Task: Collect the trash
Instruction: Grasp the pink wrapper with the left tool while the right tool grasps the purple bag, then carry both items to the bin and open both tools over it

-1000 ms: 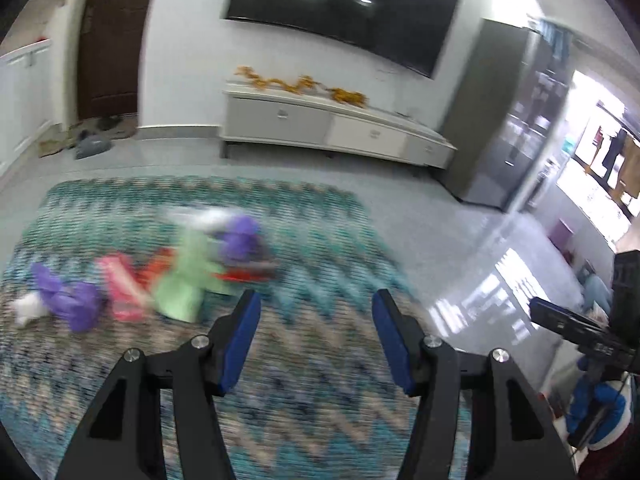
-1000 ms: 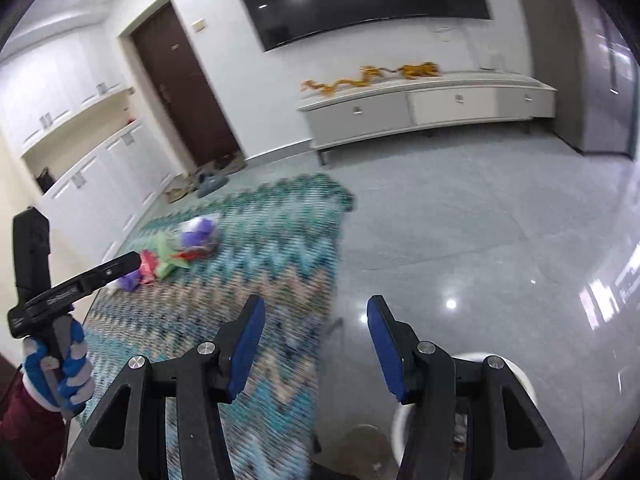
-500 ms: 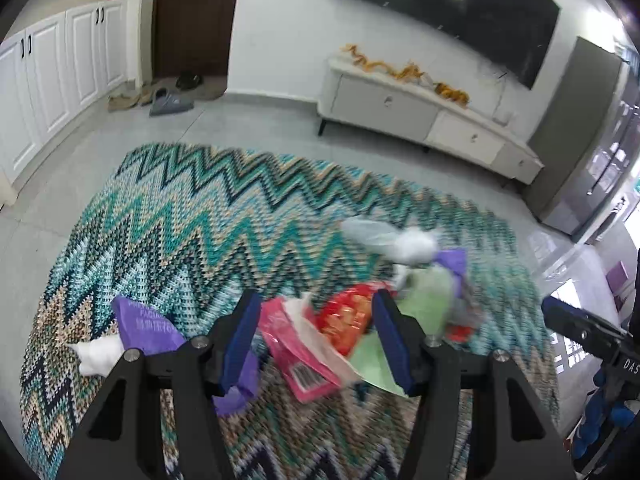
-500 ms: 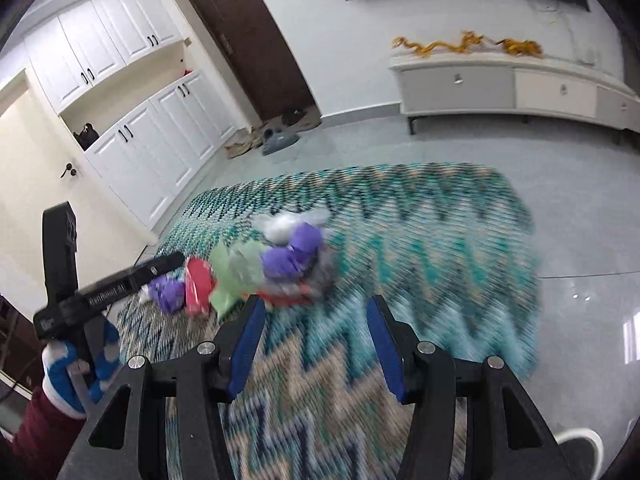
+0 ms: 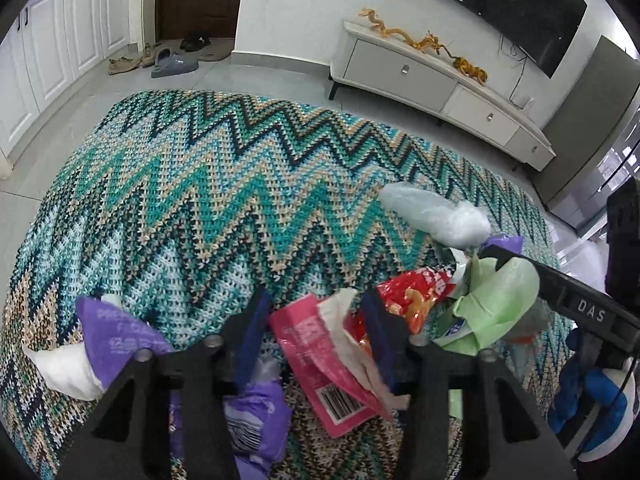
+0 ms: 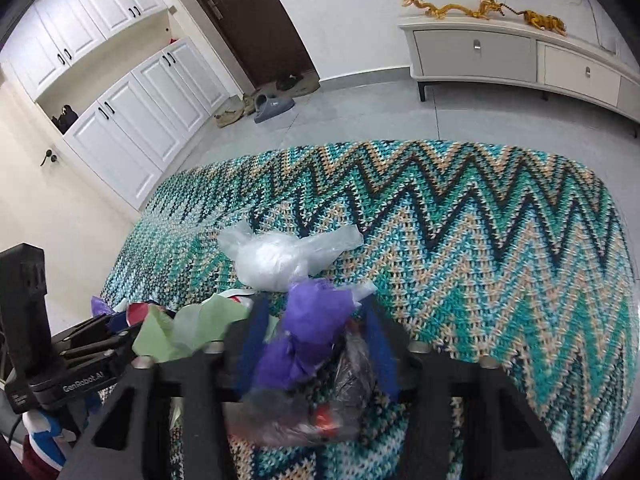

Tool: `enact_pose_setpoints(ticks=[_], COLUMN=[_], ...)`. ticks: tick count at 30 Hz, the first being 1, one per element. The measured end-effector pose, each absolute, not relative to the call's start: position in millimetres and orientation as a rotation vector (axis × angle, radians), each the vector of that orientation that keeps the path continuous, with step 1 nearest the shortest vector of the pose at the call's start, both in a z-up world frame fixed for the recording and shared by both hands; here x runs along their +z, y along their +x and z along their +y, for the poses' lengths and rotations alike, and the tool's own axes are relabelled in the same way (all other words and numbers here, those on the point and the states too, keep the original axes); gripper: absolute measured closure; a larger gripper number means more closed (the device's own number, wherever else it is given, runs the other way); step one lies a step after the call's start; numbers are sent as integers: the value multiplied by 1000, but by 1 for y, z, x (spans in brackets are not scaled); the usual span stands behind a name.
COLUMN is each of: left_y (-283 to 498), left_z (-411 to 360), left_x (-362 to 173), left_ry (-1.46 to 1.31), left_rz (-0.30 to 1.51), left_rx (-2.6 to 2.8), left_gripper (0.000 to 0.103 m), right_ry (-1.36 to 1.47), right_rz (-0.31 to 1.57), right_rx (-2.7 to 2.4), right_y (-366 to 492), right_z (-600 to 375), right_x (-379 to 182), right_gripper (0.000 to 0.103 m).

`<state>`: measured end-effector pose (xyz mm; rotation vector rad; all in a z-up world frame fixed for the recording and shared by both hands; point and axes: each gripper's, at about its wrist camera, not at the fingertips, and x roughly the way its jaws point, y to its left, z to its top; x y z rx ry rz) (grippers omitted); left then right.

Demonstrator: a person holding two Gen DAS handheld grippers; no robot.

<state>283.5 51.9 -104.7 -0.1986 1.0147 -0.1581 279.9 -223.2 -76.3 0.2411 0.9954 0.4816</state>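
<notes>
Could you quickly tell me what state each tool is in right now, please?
Left tool: open, straddling the pink wrapper, not gripping it.
Right tool: open around the purple wrapper, not closed.

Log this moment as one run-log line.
left gripper: open, straddling pink wrapper | right gripper: open, around purple wrapper | rug: trash uncollected

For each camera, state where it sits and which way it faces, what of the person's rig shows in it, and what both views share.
Left wrist: rides the left gripper, looking down and forward over the zigzag rug toward the TV cabinet; its open fingers bracket the pink wrapper, and the right gripper enters from the right.
Right wrist: rides the right gripper, facing the door and white cupboards; its open fingers bracket the purple wrapper, with the left gripper at left.
Shared: rug, cabinet, clear plastic bag, green wrapper.
</notes>
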Motion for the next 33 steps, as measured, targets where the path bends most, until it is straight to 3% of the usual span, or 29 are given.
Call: enact_pose_setpoints(ticks=[8, 23, 29, 33], left_y=[257, 169, 140, 128], left_z=[66, 41, 24, 19], left_x=[-88, 2, 21, 19], left_ry=[-263, -294, -284, -289], left_rz=[938, 784, 757, 766], left_rx=[-201, -282, -312, -325], left_gripper=[66, 66, 66, 66], right_ry=[280, 319, 354, 264], right_rz=[871, 680, 749, 886], right_rx=[547, 636, 715, 698], right_y=[255, 156, 129, 114], right_z=[-241, -278, -287, -279], right_x=[-39, 41, 32, -4], right_gripper=[72, 72, 72, 72])
